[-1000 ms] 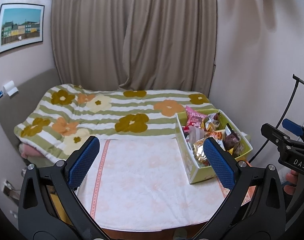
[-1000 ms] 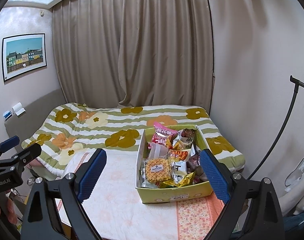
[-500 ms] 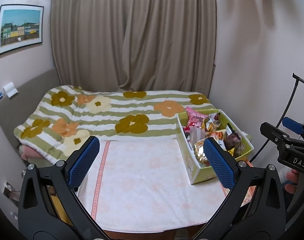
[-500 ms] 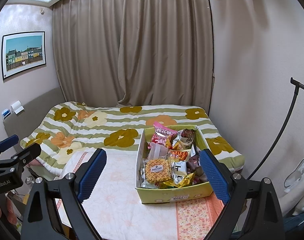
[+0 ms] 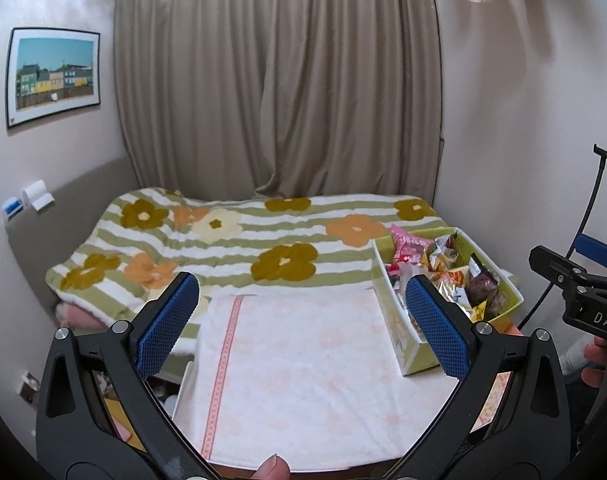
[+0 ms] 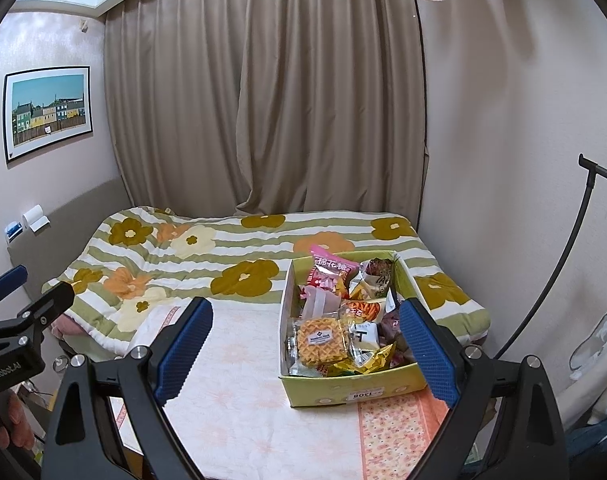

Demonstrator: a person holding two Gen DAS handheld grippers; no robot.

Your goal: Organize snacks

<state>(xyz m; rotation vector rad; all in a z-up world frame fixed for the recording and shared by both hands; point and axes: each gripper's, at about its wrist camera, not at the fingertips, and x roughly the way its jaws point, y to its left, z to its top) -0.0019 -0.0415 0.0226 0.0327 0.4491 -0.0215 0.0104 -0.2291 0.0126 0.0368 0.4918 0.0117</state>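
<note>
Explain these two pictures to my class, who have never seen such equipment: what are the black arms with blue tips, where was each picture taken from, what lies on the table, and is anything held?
No robot here: a person holds a hand-held two-finger gripper in each hand. Each carries a fisheye camera looking along its fingers. One picture comes from the left gripper, the other from the right gripper. The blue parts are rubbery finger pads. Both grippers are open and hold nothing. On the table, covered by a pale pink-patterned cloth, stands a yellow-green cardboard box filled with snack packets, including a wrapped round waffle biscuit and a pink packet. Behind is a bed with a striped floral blanket.
</note>
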